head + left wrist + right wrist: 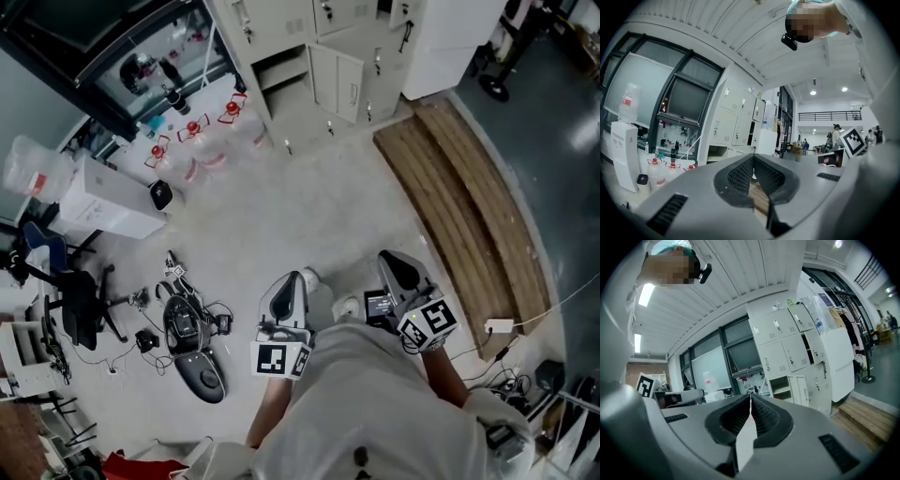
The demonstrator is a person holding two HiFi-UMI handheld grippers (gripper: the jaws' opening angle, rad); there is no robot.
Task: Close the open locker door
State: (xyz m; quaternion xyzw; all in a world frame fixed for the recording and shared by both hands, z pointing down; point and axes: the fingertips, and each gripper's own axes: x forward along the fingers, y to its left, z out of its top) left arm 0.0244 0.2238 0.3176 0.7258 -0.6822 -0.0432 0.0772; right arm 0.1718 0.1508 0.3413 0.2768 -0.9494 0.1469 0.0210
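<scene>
Left gripper (753, 157), right gripper (750, 396) being held closed, empty, pointing roughly level. Locker bank (281, 21) being faced from well apart; open locker door (336, 84) hanging ajar, lower row. Risk: door being pushed too hard, rebounding open.

Left gripper (297, 276) beside right gripper (386, 255); open locker (281, 77) (low) ahead.

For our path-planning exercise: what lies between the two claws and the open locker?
The head view shows only bare floor between the left claw, the right claw and the open locker; the wooden platform and the cables lie off to the sides.
</scene>
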